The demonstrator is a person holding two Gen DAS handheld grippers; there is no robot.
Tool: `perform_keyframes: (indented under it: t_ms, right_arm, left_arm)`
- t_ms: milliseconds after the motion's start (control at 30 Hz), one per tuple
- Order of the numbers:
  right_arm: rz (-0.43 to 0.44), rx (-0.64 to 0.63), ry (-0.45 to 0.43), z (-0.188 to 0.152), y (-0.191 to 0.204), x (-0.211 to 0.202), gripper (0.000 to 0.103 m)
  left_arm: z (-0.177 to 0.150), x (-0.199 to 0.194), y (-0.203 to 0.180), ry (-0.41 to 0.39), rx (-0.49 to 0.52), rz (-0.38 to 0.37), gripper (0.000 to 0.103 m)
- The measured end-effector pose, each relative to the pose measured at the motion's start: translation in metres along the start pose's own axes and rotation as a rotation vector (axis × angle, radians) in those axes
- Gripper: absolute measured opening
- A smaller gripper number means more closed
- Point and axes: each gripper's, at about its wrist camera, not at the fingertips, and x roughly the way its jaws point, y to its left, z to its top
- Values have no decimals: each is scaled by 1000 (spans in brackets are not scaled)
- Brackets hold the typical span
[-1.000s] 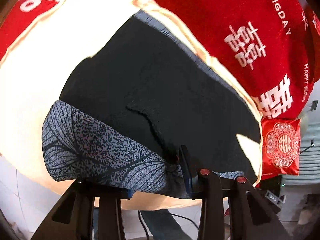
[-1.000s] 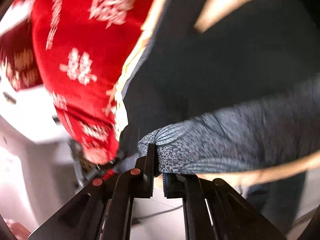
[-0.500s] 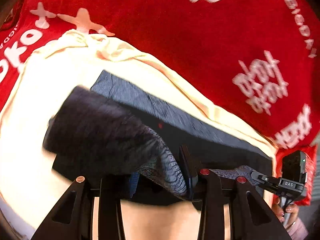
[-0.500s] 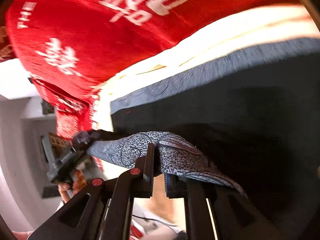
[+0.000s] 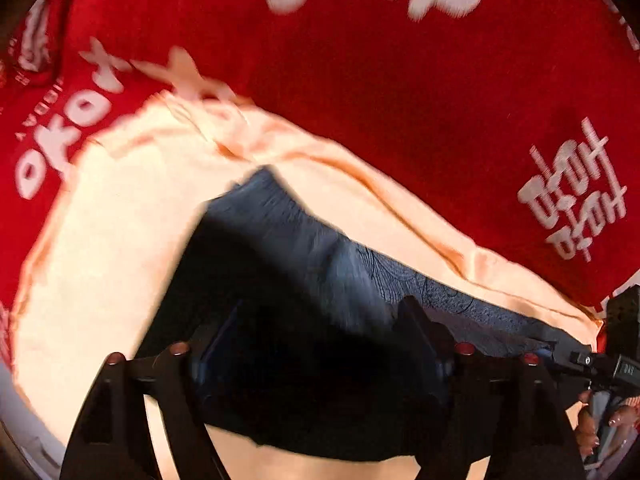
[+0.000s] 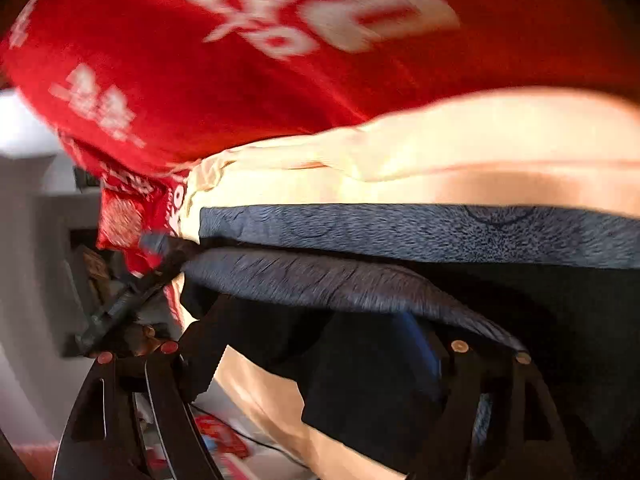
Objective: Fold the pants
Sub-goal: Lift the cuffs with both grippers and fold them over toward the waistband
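A: Where are the pants (image 5: pixel 304 312)?

B: On the cream sheet (image 5: pixel 100 280), which lies over the red blanket (image 5: pixel 400 100) on the bed. The patterned grey hem edge now lies doubled over the dark part, roughly aligned with the grey band at the far edge, so the fold looks laid.

A: Left gripper (image 5: pixel 316 352)?

B: Its fingers have just been opening and stand wide. Dark cloth lies between them but is not pinched, likely a release so the layer settles flat.

A: Right gripper (image 6: pixel 316 344)?

B: Same: just opened, fingers wide, the folded edge draped loose across them. Blurry, so exact contact is hard to call.

A: Anything else?

B: The right gripper's body and a person's hand (image 5: pixel 592 428) show at the left view's lower right edge.
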Motion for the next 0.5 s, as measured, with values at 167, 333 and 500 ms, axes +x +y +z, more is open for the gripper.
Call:
perform_keyframes:
  t_ms: [167, 333, 500]
  right_arm:
    - [-79, -97, -1, -13, 32, 3, 49]
    - [-280, -175, 6, -5, 13, 34, 48]
    - [-265, -150, -21, 3, -4, 33, 48]
  left_arm:
    - [-8, 5, -17, 29, 91, 81, 79]
    - [-12, 61, -37, 60, 152, 174, 79]
    - [-17, 82, -58, 25, 224, 260, 87]
